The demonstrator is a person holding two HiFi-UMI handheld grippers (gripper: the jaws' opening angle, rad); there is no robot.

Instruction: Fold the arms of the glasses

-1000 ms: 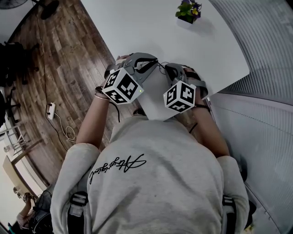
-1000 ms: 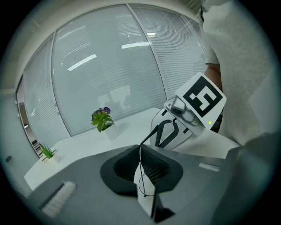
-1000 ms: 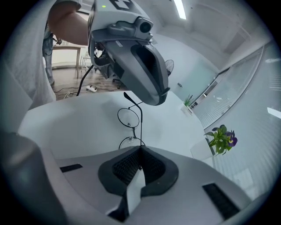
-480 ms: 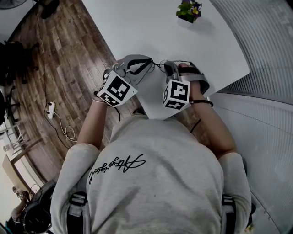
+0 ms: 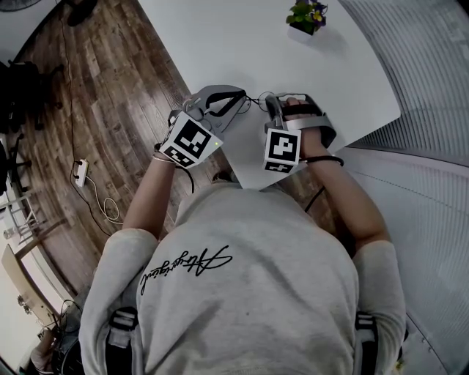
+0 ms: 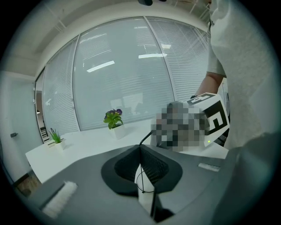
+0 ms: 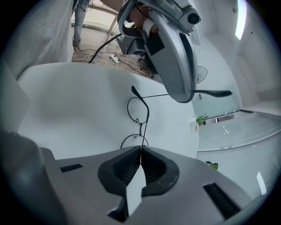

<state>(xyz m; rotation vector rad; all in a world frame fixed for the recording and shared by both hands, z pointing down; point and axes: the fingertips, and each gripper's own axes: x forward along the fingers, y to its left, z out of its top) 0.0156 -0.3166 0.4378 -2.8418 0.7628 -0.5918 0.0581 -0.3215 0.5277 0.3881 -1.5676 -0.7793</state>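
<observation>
The glasses (image 7: 138,110) have a thin black wire frame with round lenses and hang just over the white table (image 5: 242,44), between my two grippers. My right gripper (image 7: 141,149) is shut on the frame beside the nearer lens, which its jaws partly hide. My left gripper (image 7: 175,52) crosses above the glasses and is shut on one arm, whose dark tip (image 7: 215,93) sticks out past it. In the left gripper view that thin wire (image 6: 142,180) runs between the closed jaws of the left gripper (image 6: 140,151). From the head view the glasses (image 5: 254,99) are barely visible between the left gripper (image 5: 242,99) and the right gripper (image 5: 268,104).
A small potted plant (image 5: 306,16) stands far back on the table, and another one (image 6: 55,136) sits at its left end. The near table corner (image 5: 253,183) is by my body. Wooden floor (image 5: 95,88) with a power strip (image 5: 81,176) lies to the left, glass partitions to the right.
Both grippers have shifted a little farther onto the table. The right gripper has turned, its marker cube showing a different face. The glasses stay held between them.
</observation>
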